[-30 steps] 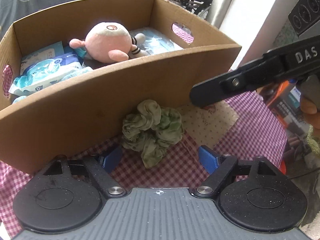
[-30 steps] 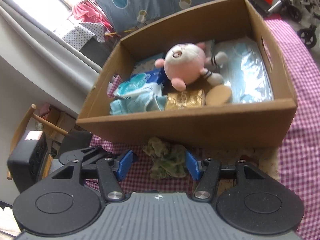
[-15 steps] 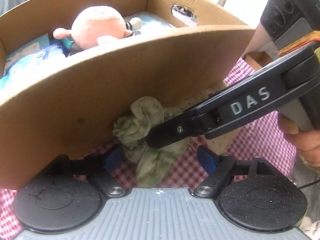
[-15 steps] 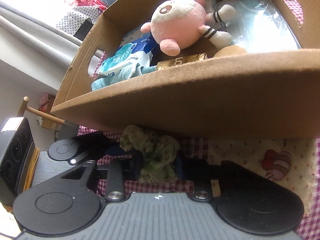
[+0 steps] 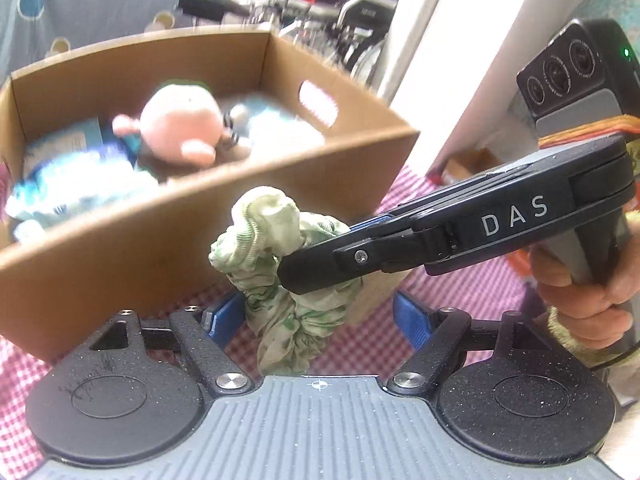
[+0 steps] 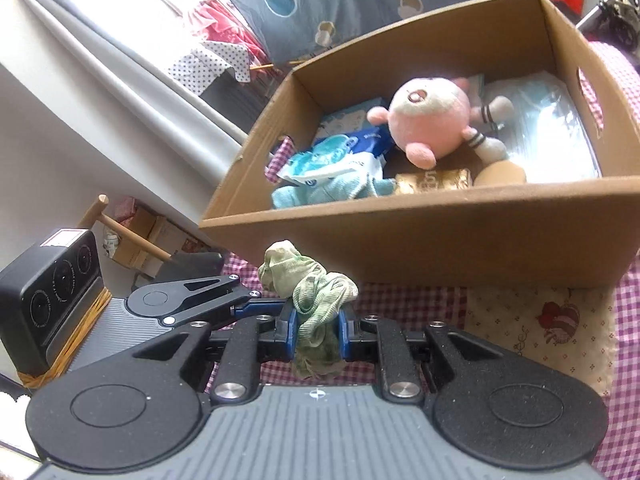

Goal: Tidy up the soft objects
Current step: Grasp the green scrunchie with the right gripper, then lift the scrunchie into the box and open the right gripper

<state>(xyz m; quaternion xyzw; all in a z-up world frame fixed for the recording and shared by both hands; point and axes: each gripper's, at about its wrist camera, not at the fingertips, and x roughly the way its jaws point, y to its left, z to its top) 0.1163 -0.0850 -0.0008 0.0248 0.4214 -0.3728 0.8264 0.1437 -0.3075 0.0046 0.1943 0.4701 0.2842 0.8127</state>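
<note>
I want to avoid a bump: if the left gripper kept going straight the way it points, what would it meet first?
Most likely the green scrunchie, which hangs between the open left gripper and the cardboard box, pinched by the closing right gripper. Depth is hard to judge through the fisheye.

Scrunchie [image 6: 316, 300]: crinkled green cloth. Box [image 6: 440, 240]: matt brown cardboard. Toy [image 6: 428, 120]: pink plush. Surface [image 6: 628, 320]: checked woven cloth.

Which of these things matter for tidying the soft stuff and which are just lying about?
Job: green scrunchie, pinched in the closing right tongs; cardboard box; pink plush toy.
Lying about: wooden mallet; spotted pillow; wheelchair.
</note>
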